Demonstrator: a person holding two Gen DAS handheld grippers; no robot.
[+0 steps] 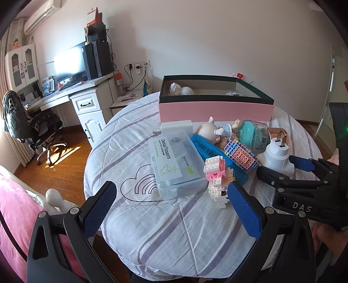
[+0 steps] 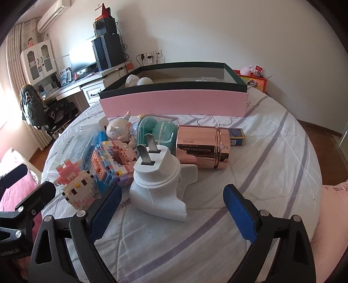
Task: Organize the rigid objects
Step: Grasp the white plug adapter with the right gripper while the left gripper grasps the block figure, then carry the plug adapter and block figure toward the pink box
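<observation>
White plastic plug adapter (image 2: 159, 185), smooth, two metal prongs up, lies on striped quilt (image 2: 271, 174) just ahead of right gripper (image 2: 171, 202); blue ribbed pads spread wide, pinching nothing. Touching behind: glossy rose-gold cylinder (image 2: 202, 148). Left: knobbly pastel brick block (image 2: 113, 159), pixel-brick cat (image 2: 77, 187). Left gripper (image 1: 174, 202) spread too, facing clear rectangular floss box (image 1: 176, 165). Pink cardboard box (image 2: 174, 104) at back.

Against the far wall: white desk (image 1: 71, 92) with monitor (image 1: 69, 63) and black computer tower (image 1: 97, 59), office chair (image 1: 37, 128) alongside, air conditioner (image 1: 40, 16) overhead, wooden floor (image 1: 54, 165) below.
</observation>
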